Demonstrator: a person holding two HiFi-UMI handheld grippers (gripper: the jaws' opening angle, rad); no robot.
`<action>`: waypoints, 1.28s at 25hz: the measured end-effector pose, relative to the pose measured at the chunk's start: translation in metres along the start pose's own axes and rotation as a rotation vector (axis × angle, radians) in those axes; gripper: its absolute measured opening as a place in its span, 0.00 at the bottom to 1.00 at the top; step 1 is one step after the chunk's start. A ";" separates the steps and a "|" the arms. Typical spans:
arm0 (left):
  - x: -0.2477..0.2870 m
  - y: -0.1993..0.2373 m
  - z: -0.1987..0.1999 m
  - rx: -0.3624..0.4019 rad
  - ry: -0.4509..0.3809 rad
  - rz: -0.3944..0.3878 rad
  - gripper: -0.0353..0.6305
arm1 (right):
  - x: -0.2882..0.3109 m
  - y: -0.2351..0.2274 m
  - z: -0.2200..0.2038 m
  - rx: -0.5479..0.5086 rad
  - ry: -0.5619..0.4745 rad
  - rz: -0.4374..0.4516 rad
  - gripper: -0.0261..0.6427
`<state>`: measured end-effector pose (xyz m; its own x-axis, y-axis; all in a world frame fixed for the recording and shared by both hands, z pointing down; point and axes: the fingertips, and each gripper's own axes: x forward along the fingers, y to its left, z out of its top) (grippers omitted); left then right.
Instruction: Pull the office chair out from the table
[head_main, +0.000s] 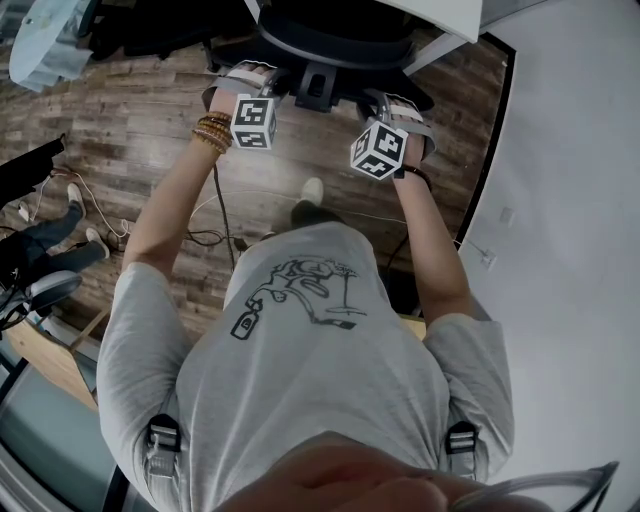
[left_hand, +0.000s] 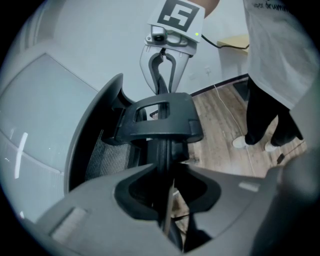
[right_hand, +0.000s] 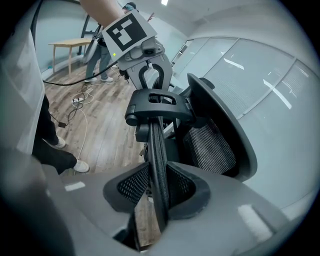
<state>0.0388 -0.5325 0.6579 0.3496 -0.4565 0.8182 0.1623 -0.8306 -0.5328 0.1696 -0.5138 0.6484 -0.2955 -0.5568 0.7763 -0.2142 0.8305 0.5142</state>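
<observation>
- At the far left of the head view, a bystander's legs (head_main: 48, 238) stand on the wooden floor (head_main: 130, 130), and cables (head_main: 205, 237) lie nearby.
- The left tool (left_hand: 166, 169) is held narrow. Its pads are clamped on the thin top rim of the office chair (head_main: 330, 40), left of the black bracket (left_hand: 160, 120) at the middle of the backrest.
- The office chair stands straight ahead of the person in the grey T-shirt (head_main: 310, 340). Its backrest faces them, and it is tucked partly under the white worktop (head_main: 445, 20).
- The right tool (right_hand: 159, 166) grips the same rim on the bracket's other side. Its mesh-faced pads are closed onto the edge from both sides.
- Both tools angle downward and sit near each other, with only the bracket between them.
- A pale wall (head_main: 570, 200) fills the right side.
</observation>
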 end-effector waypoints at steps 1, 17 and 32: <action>-0.002 -0.002 0.001 0.002 -0.001 0.007 0.21 | -0.002 0.003 0.000 0.002 -0.002 -0.001 0.21; -0.033 -0.038 -0.001 -0.007 0.010 0.015 0.21 | -0.029 0.046 0.019 0.033 -0.005 0.018 0.21; -0.067 -0.092 0.002 -0.034 0.001 0.010 0.21 | -0.056 0.103 0.035 0.030 0.027 0.024 0.20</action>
<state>0.0017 -0.4248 0.6515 0.3496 -0.4650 0.8134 0.1274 -0.8365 -0.5330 0.1312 -0.3973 0.6446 -0.2759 -0.5360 0.7978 -0.2356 0.8425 0.4845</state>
